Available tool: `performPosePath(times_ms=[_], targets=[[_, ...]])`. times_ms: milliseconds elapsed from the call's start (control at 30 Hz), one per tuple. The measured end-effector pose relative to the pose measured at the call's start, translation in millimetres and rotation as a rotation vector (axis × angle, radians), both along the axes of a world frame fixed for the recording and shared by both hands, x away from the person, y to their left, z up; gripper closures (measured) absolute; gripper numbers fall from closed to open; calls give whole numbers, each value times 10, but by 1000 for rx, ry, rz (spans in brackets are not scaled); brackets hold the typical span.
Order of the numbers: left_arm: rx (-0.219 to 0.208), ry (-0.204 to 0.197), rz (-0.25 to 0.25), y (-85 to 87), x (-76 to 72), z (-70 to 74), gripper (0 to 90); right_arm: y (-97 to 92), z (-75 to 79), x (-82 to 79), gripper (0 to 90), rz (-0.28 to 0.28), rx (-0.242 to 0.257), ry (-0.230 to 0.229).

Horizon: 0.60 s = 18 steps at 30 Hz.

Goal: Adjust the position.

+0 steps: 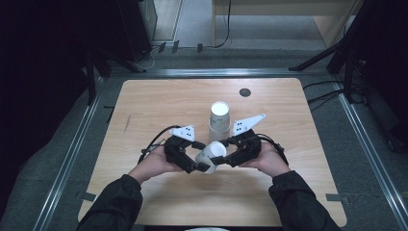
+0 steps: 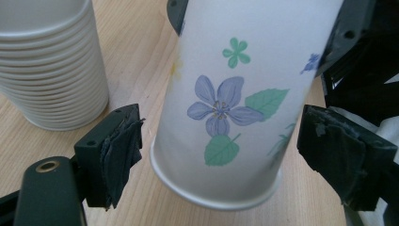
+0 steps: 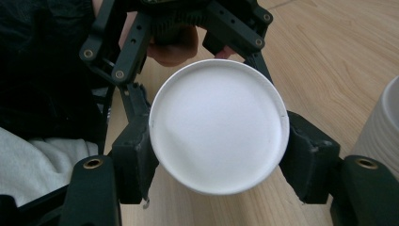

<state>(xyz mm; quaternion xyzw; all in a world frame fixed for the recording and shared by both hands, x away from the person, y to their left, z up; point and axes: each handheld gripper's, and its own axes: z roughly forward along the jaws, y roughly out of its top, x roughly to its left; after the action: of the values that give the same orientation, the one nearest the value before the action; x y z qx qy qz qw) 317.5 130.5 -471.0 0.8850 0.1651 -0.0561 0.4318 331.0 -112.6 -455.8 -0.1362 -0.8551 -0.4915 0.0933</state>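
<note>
A white paper cup with a blue flower print lies on its side, held just above the wooden table. My right gripper is shut on it: in the right gripper view its pads press both sides of the cup's round white bottom. My left gripper comes from the opposite side. Its jaws straddle the cup's rim end, open, with a gap showing at the left pad. The right gripper's fingers show on the cup farther up.
A stack of upside-down white cups stands right behind the grippers, near the left jaw and at the right gripper view's edge. A small dark disc sits at the table's far side. Dark stands surround the table.
</note>
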Motion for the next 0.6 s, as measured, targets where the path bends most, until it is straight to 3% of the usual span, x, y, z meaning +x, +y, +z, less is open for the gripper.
performPosePath(times_ms=[233, 300, 600], targets=[[4, -14, -15, -49, -15, -14, 167, 37, 26, -12, 350, 8, 9, 9], [-6, -17, -23, -45, -19, -12, 231, 43, 25, -9, 350, 9, 9, 15], [-2, -38, -34, -31, -34, -2, 270, 38, 25, -1, 348, 7, 7, 30]])
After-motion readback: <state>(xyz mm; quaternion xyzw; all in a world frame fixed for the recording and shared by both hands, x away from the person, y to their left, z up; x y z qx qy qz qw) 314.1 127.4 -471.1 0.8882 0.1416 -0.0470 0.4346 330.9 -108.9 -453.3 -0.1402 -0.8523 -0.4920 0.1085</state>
